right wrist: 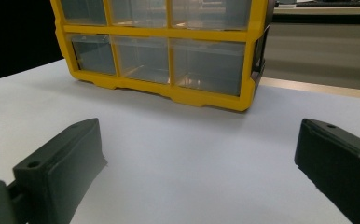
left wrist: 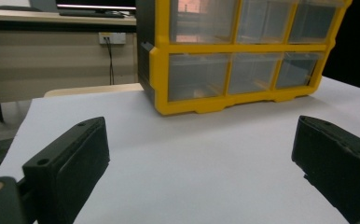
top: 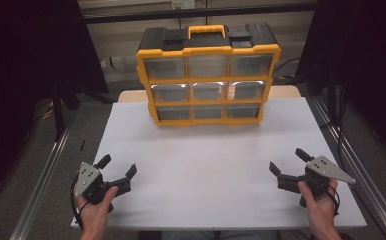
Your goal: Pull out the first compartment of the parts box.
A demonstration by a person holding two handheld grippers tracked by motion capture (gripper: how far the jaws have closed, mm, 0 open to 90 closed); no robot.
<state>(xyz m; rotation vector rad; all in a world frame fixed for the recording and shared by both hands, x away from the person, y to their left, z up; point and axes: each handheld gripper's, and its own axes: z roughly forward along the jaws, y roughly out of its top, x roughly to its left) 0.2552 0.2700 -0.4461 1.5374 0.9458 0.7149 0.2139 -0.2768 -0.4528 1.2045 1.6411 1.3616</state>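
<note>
My left gripper [top: 117,167] and right gripper [top: 289,161] are black with blocky jaws. Each carries a grey three-cornered plate dotted with screws. Black cables trail from both.

Even overhead light, bright white table [top: 206,165], glare on drawers [top: 208,89], dark surround, soft focus

Dim room beyond white table [top: 211,170]; beige wall [left wrist: 43,60], wall socket [left wrist: 112,38], dark curtains [top: 26,60].
</note>
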